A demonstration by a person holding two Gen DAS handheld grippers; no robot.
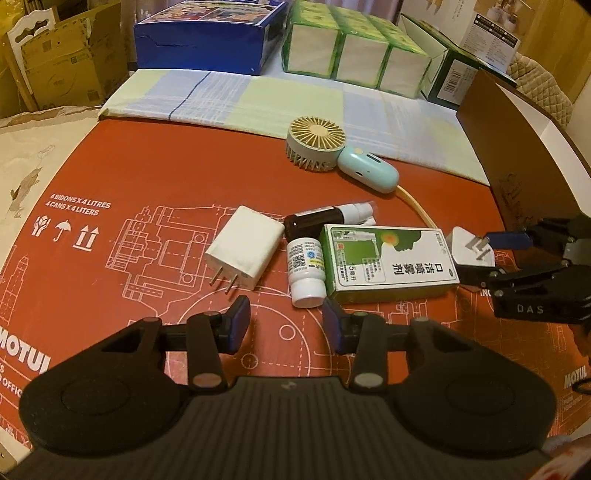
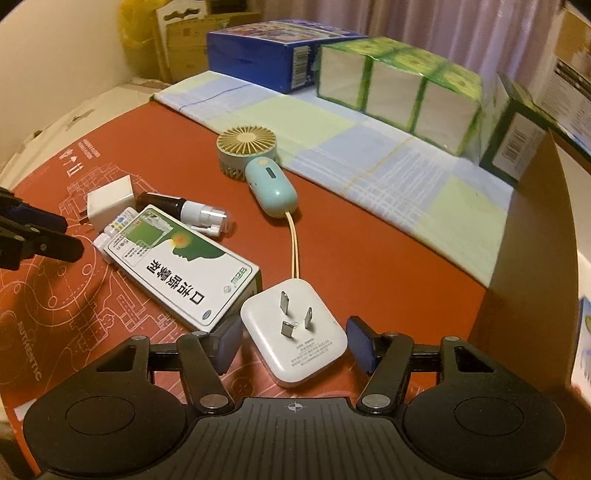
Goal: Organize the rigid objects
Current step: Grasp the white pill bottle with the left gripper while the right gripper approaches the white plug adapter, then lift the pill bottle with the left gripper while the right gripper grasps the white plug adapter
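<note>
On the red cardboard sheet lie a white two-prong charger, a small white bottle, a dark spray bottle, a green-and-white medicine box and a mint handheld fan. My left gripper is open and empty, just short of the white bottle. My right gripper is open, its fingers on either side of a white three-prong plug adapter that lies prongs up; there is a gap on both sides. The medicine box lies left of it.
A checked cloth lies behind the objects, with a blue box and green tissue packs beyond it. A brown cardboard wall stands close on the right. The fan's yellow cord runs toward the adapter.
</note>
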